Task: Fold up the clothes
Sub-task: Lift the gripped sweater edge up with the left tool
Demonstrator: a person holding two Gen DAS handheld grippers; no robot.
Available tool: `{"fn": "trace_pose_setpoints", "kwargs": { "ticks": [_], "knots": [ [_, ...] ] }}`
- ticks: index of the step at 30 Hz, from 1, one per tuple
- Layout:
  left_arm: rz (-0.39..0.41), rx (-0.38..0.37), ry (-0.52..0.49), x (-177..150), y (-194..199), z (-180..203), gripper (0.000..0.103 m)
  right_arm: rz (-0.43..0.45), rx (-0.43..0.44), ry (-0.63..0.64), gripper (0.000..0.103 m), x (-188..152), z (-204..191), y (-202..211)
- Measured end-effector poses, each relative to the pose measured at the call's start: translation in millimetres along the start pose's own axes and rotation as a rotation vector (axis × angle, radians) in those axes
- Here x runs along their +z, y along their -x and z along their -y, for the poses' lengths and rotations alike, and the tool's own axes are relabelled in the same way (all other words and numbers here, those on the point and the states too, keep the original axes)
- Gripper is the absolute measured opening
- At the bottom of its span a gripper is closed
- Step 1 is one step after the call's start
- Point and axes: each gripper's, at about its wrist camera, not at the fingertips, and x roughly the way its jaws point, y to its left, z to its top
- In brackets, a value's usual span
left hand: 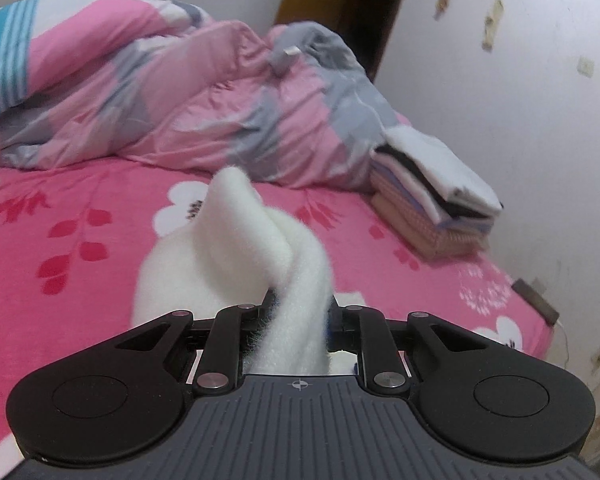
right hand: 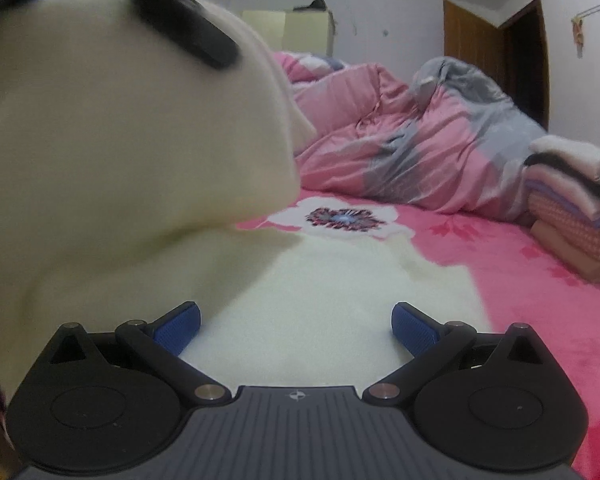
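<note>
Nearest to the camera in the left wrist view is the left gripper (left hand: 300, 312), and its jaws are closed on a twisted fold of one white fleece garment (left hand: 236, 240). The fabric passes between the jaws and rises in front of them as a soft peak. In the right wrist view the right gripper (right hand: 296, 322) is nearest, and its two blue pads (right hand: 178, 326) stand wide apart with nothing pressed between them. They are just above the flat part of the garment (right hand: 332, 296), and I cannot tell if they touch it.

There is one bed, covered by one pink floral sheet (left hand: 80, 240). The white garment lies partly on this sheet in front of the right gripper, and a large part of it is lifted up at the left side of the right wrist view (right hand: 120, 140), where a blurred dark piece, probably the left gripper, crosses its top edge.

At the back of the bed lies one crumpled quilt (left hand: 160, 92) with pink, grey and white patches and a teal corner with white stripes.

Near the wall, just beside the quilt, stands one stack of folded clothes (left hand: 432, 196). I count about five layers: white on top, then a black one, then lilac and checked brown ones below.

One dark wooden door (right hand: 496, 52) is behind the bed.
</note>
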Motion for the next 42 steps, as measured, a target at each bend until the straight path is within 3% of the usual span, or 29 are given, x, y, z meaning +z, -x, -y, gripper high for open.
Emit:
{"fn": "trace_pose_setpoints", "kwargs": {
  "ticks": [7, 13, 14, 15, 17, 20, 24, 27, 30, 32, 34, 37, 39, 42],
  "knots": [
    [-0.053, -0.041, -0.076, -14, -44, 45, 0.017, 0.001, -0.039, -0.105, 0.103, -14, 43, 40],
    [-0.186, -0.076, -0.157, -54, -98, 59, 0.024, -0.061, -0.09, -0.233, 0.103, -29, 70, 55],
    [-0.171, -0.086, -0.171, -57, -96, 61, 0.033, -0.068, -0.095, -0.245, 0.103, -30, 72, 55],
    [-0.158, -0.115, -0.178, -56, -92, 62, 0.051, -0.075, -0.098, -0.254, 0.103, -31, 75, 57],
    [-0.144, -0.186, -0.177, -53, -84, 64, 0.072, -0.083, -0.102, -0.277, 0.103, -33, 79, 59],
    [-0.129, -0.241, -0.164, -50, -72, 66, 0.077, -0.089, -0.1, -0.31, 0.103, -35, 84, 63],
    [-0.103, -0.413, -0.021, -39, -51, 53, 0.08, -0.073, -0.096, -0.356, 0.103, -37, 92, 76],
    [-0.051, -0.493, 0.067, -29, -29, 38, 0.089, -0.07, -0.094, -0.41, 0.103, -40, 101, 87],
    [-0.009, -0.447, 0.073, -10, -2, 21, 0.089, -0.059, -0.072, -0.491, 0.1, -41, 111, 98],
    [0.041, -0.37, 0.029, 9, 25, 4, 0.089, -0.037, -0.041, -0.554, 0.1, -41, 118, 105],
    [0.115, -0.257, -0.071, 32, 62, -19, 0.089, -0.006, 0.005, -0.619, 0.099, -40, 126, 109],
    [0.194, -0.029, -0.245, 53, 115, -34, 0.092, 0.035, 0.104, -0.746, 0.096, -42, 137, 112],
    [0.178, 0.098, -0.317, 49, 131, -40, 0.096, 0.044, 0.198, -0.842, 0.094, -46, 144, 110],
    [0.075, 0.168, -0.331, 15, 131, -43, 0.096, 0.034, 0.35, -0.949, 0.093, -51, 145, 106]
  ]
}}
